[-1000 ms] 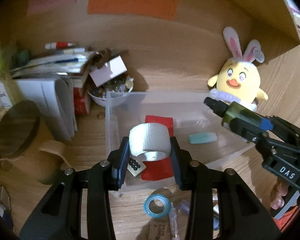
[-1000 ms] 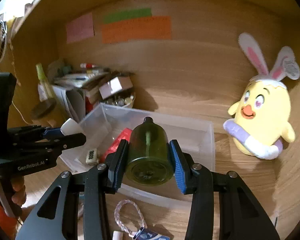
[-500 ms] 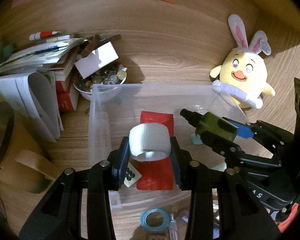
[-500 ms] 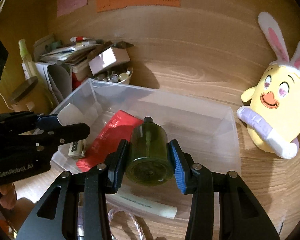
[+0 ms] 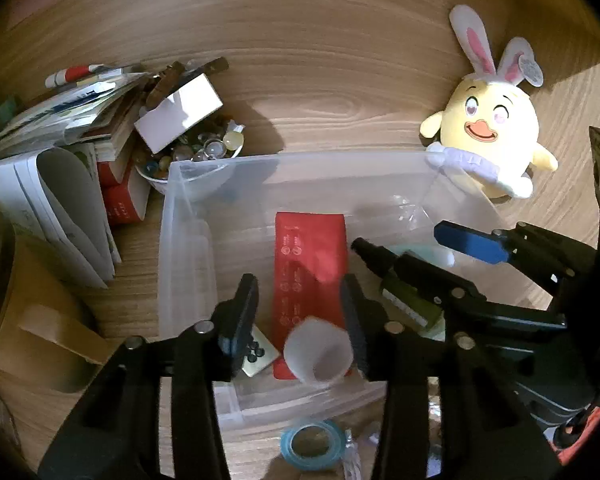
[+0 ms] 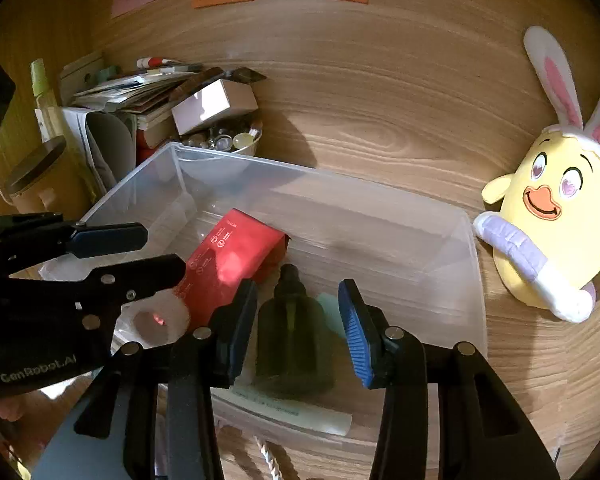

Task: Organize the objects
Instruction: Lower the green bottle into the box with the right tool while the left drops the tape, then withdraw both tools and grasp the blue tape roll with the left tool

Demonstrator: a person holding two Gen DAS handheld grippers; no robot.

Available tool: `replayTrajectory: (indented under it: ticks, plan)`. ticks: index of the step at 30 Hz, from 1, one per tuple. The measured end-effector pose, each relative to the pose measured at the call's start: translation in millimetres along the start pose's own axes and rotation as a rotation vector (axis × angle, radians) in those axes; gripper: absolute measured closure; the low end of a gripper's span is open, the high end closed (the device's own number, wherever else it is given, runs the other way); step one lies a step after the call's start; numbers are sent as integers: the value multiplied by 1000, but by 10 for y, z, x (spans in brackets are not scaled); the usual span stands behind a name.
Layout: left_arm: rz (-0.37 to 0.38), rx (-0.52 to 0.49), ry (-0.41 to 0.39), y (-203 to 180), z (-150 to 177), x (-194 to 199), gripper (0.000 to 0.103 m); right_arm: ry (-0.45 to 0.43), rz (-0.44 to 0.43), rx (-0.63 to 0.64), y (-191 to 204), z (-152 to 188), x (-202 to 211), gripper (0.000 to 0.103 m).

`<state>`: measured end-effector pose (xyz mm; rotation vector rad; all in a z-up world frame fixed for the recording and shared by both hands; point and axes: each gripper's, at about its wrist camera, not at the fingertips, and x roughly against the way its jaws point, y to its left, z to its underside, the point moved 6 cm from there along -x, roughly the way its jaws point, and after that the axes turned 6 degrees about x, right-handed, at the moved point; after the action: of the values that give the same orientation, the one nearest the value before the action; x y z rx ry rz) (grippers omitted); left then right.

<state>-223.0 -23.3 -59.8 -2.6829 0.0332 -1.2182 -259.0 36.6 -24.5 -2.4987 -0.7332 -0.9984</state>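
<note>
Fingers of both the left gripper [image 5: 300, 312] and right gripper [image 6: 298, 320] gape, empty: white tape roll [image 5: 316, 356] and dark green bottle [image 6: 294, 336] lie inside the clear plastic bin [image 6: 380, 188]. Next, probably lift out, fetch the blue tape ring [image 5: 312, 444] at six o'clock.

Dim, warm indoor light with strong fisheye warping in both wrist views.

Black corners ring each picture and straight edges bow outward. Objects cast soft shadows to the right, as beside the bowl of marbles [image 5: 192, 160], so the light falls from the left. The white tape roll [image 5: 316, 356] is smeared by motion blur, and the green bottle [image 6: 294, 332] sits dark and soft. A pale sheen lies on the clear plastic bin [image 6: 380, 216].
</note>
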Motion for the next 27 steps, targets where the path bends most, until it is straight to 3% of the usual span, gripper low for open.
replayTrajectory:
  ticks: [5, 10, 15, 27]
  plan:
    - [-5, -1, -21, 7, -12, 98, 45, -8, -1, -14, -45, 6, 95, 54]
    - [-13, 11, -49, 18, -21, 240, 23, -31, 7, -39, -128, 31, 269, 40]
    - [-38, -22, -96, -36, 33, 449, 11, -61, 35, -40, -175, 103, 498, 28]
    - [-38, -61, -76, -56, 440, 670, 9, -107, 26, -71, -190, 459, 959, 24]
